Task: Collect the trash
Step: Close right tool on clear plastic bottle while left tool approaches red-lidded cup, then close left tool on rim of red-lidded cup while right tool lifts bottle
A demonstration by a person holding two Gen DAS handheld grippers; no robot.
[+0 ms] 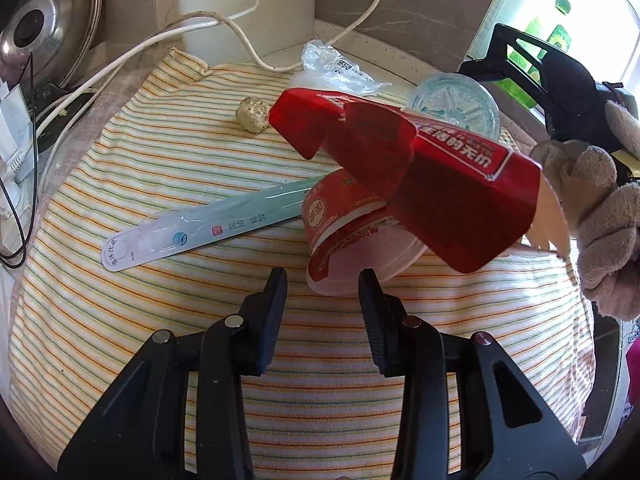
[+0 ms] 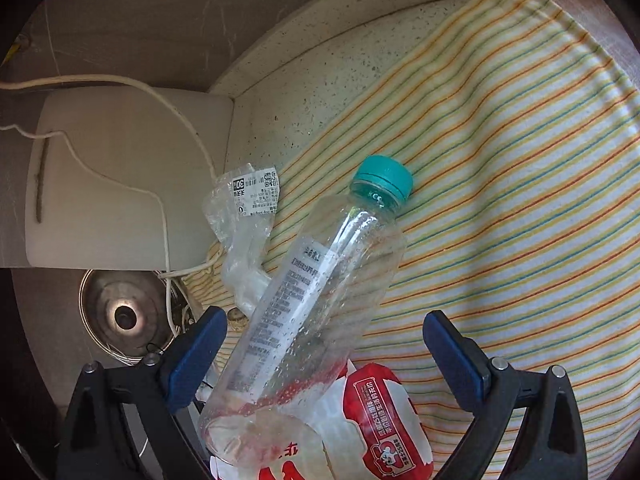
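Left hand-held gripper (image 1: 322, 282) spread, nothing held, just short of tipped red cup (image 1: 352, 236) on striped cloth (image 1: 160, 160). Right hand-held gripper (image 2: 320, 332) spread w/ empty bottle (image 2: 320, 280) between jaws, not pinched. Bottle prob light, slick, crushable; grab mid-body.

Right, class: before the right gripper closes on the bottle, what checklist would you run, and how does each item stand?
1. Right gripper open wide enough: ok.
2. Bottle lies between its fingers: ok.
3. Cap on the bottle: ok.
4. Left gripper open, holding nothing, out of the way: ok.
5. Bottle free of other trash: not ok; its base overlaps the red carton and cup.
6. What holds the carton up above the cup: cannot tell.
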